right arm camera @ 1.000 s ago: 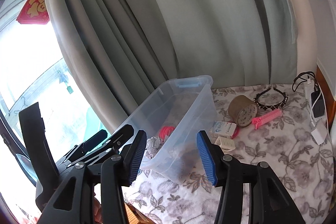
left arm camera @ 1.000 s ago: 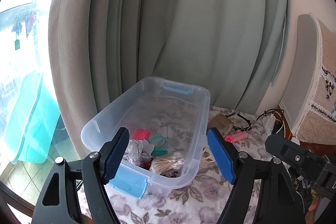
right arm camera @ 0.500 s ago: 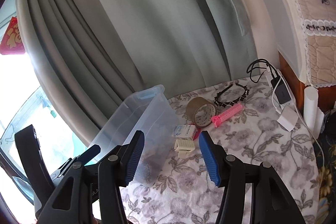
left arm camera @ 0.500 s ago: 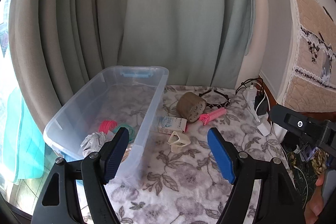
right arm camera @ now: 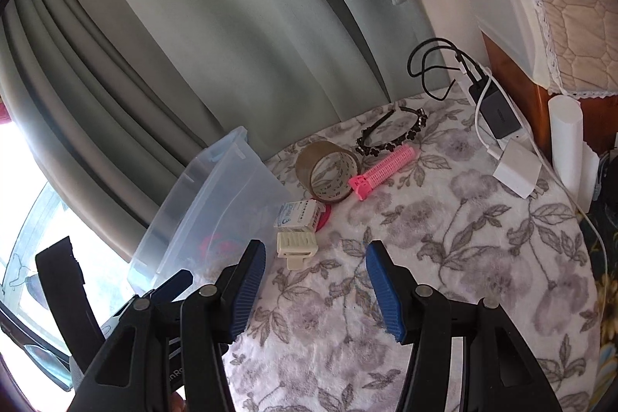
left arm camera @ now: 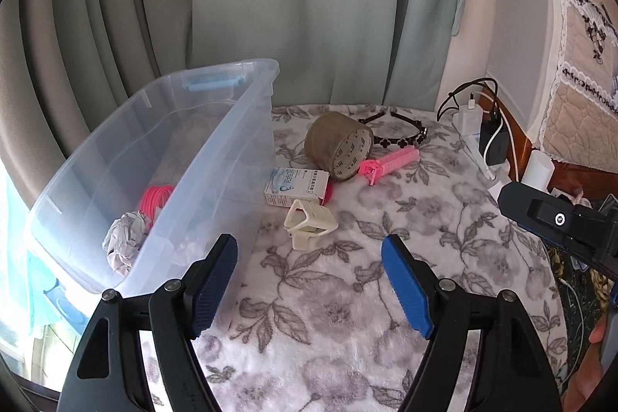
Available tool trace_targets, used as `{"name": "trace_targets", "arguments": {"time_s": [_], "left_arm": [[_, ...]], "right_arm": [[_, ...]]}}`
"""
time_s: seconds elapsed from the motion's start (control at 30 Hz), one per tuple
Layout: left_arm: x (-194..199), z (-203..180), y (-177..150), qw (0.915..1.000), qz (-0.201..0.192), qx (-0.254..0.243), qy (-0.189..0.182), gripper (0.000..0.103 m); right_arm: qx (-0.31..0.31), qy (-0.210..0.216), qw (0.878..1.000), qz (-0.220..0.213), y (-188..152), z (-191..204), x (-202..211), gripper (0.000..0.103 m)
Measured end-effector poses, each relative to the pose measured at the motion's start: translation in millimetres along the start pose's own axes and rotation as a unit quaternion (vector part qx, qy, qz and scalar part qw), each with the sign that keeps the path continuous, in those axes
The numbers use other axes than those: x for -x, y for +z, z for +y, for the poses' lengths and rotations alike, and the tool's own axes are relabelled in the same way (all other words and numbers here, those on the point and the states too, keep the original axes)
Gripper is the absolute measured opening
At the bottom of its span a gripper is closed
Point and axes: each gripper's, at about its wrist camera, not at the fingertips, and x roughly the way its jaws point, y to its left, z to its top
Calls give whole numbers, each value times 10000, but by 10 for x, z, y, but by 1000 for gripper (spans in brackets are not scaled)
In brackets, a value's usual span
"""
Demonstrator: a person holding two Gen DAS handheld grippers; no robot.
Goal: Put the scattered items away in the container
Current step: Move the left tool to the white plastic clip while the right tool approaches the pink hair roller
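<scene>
In the left wrist view, the left gripper (left arm camera: pixel 309 271) hangs over the table covered with a grey floral plush cloth (left arm camera: pixel 347 296), its blue-padded jaws spread wide with nothing between them. At ten o'clock from it stands the clear plastic storage container (left arm camera: pixel 201 157), a pale blue latch on its far rim. Inside lie a coil of pink hair ties (left arm camera: pixel 156 197) and a crumpled wad of grey-white paper (left arm camera: pixel 125 238). Just beside the container's right wall, at twelve o'clock from the gripper, sits a cream plastic hair claw clip (left arm camera: pixel 309 222), and touching it on its far side a small white and blue cardboard box (left arm camera: pixel 296 187). Beyond that a brown roll of packing tape (left arm camera: pixel 338 145) lies on its side, with a pink cylindrical hair roller (left arm camera: pixel 390 164) at its three o'clock and a black flower-studded headband (left arm camera: pixel 398 136) behind. White and black chargers with cables (left arm camera: pixel 486 130) crowd the table's two o'clock edge. The right gripper (left arm camera: pixel 556 222) shows at three o'clock, only partly.

In the right wrist view, the right gripper (right arm camera: pixel 314 273) is likewise spread and empty. The claw clip (right arm camera: pixel 295 246) lies at eleven o'clock from it, the box (right arm camera: pixel 297 215) just behind, the container (right arm camera: pixel 216 203) at ten o'clock. Tape roll (right arm camera: pixel 328 170), roller (right arm camera: pixel 386 170) and headband (right arm camera: pixel 394 136) sit at twelve to one o'clock. A white charger block (right arm camera: pixel 517 170) rests at two o'clock.
</scene>
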Motion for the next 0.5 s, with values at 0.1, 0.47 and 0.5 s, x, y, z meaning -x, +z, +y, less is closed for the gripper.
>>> {"name": "trace_targets", "arguments": {"time_s": [0.1,0.47,0.5], "left_arm": [[-126,-123,-3,9998,14,-199,3,78],[-677,-297,-25,9977,106,-522,420,78],[-731,-300,-22,9975,116,-529,449,78]], "right_arm": [[-114,-89,9998,134,9,-132,-145,58],[-254,-348,9971,623,32,-418,-588,58],[-256,-363,9969,651,41,-437,-626,58]]}}
